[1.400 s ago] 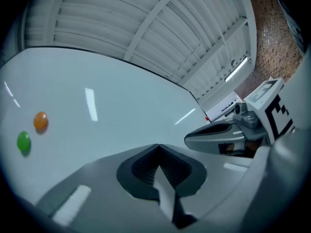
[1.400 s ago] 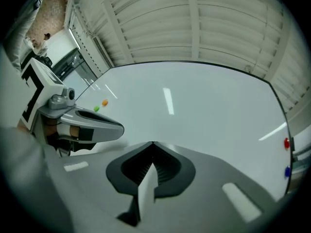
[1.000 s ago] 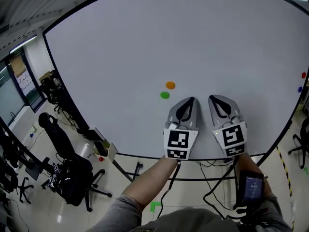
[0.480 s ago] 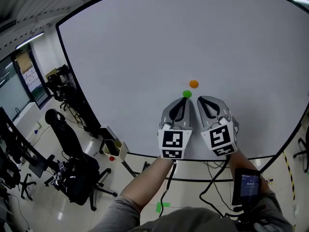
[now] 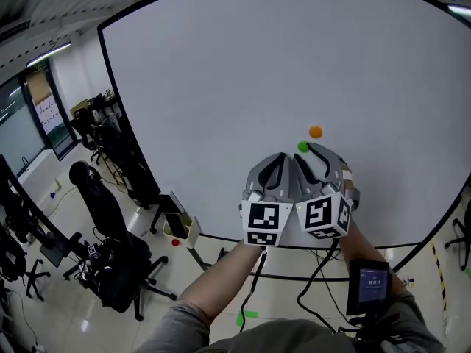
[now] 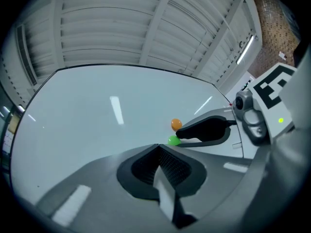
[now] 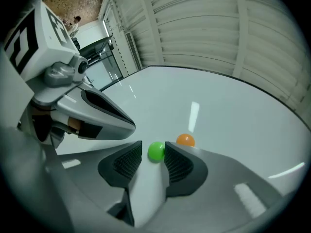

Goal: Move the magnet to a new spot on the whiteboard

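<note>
1. Left gripper (image 6: 158, 147): jaws clenched together, empty, near the orange magnet (image 5: 316, 132), below and left of it.
2. Right gripper (image 7: 152, 152): jaws have just been opening; they stand apart around the green magnet (image 7: 156, 151), not clamping it.
3. Green magnet: on the whiteboard (image 5: 221, 72), just beside the orange magnet, lower left.
4. Judged status: approach complete; grasp, transfer and placement remain.

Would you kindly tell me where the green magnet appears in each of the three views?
Head view: green magnet right of centre, on the whiteboard.
Left gripper view: green magnet just right of centre.
Right gripper view: green magnet low centre, between the right gripper's jaws, which have just been opening.
Shared landmark: orange magnet, just above and right of it.
</note>
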`<state>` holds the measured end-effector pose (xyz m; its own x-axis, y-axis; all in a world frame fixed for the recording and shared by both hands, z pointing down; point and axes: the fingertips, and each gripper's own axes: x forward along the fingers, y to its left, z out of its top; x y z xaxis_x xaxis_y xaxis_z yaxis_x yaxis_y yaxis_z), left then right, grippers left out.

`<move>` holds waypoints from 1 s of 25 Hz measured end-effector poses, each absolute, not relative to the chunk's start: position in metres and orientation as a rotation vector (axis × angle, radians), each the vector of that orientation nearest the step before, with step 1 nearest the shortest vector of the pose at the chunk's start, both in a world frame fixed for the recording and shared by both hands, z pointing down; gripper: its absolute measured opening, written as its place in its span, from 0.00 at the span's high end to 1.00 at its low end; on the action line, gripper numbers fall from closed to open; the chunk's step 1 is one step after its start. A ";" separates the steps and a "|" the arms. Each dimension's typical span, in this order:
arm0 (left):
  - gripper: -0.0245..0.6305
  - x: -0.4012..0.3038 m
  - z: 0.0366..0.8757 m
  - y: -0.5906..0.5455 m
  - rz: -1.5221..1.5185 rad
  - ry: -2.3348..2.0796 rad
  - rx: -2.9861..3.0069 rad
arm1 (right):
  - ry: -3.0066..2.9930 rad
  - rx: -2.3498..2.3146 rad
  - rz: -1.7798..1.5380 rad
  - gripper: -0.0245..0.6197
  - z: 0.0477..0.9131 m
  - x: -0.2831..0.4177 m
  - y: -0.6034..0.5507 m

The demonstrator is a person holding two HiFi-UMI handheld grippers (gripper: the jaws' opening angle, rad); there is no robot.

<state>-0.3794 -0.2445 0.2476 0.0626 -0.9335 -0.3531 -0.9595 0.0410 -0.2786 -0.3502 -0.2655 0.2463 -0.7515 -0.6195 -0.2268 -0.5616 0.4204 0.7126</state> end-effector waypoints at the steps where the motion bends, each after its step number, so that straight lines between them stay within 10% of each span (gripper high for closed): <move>1: 0.96 -0.381 0.249 -0.245 0.078 1.881 -1.908 | -2.565 1.102 -1.274 0.72 0.246 -0.350 -0.267; 25: 0.96 -0.345 0.261 -0.263 0.091 1.744 -2.059 | -2.478 1.263 -1.202 0.76 0.251 -0.317 -0.286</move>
<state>-0.3452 -0.2628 0.2613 0.2034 -0.9236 -0.3250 -0.9524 -0.1097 -0.2844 -0.3169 -0.2865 0.2513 -0.6470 -0.7243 -0.2383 -0.6356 0.3397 0.6933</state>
